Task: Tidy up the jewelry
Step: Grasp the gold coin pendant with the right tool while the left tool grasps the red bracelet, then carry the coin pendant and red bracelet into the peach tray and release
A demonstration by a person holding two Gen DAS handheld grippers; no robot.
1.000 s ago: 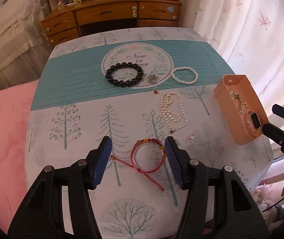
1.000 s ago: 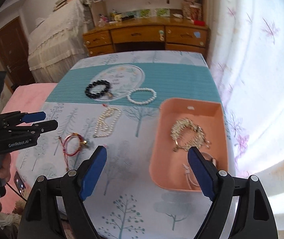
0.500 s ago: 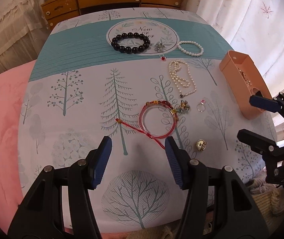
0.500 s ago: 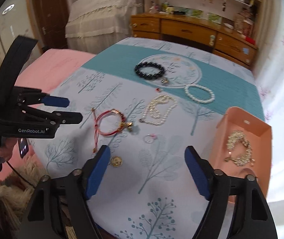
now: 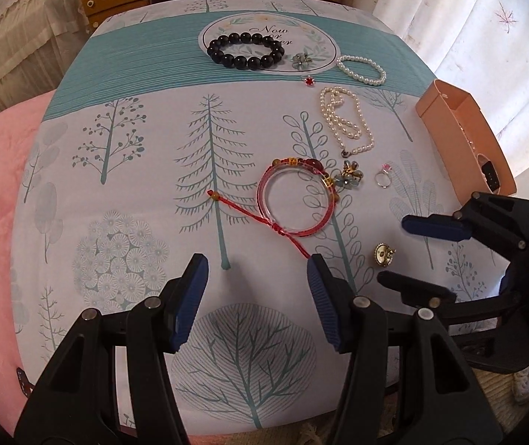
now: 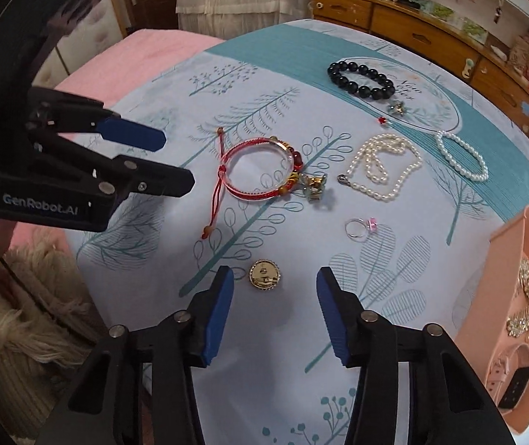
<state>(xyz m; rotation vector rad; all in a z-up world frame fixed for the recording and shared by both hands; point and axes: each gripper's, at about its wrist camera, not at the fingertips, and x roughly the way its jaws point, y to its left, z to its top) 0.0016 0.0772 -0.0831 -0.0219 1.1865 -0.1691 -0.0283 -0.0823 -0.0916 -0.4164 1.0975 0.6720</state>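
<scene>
Tree-print tablecloth, bedroom. Right gripper wide open, empty; round gold brooch lies flat just ahead between its fingertips. Left gripper likewise open, empty, farther off. Peach plastic tray sits right.

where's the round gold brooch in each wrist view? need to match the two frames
Left wrist: gold brooch lies lower right on the tablecloth, just ahead of the right claw.
Right wrist: gold brooch lies low and centre, between the tips of that open claw.
Shared landmark: the red cord bracelet, next piece beyond the brooch in both.
</scene>
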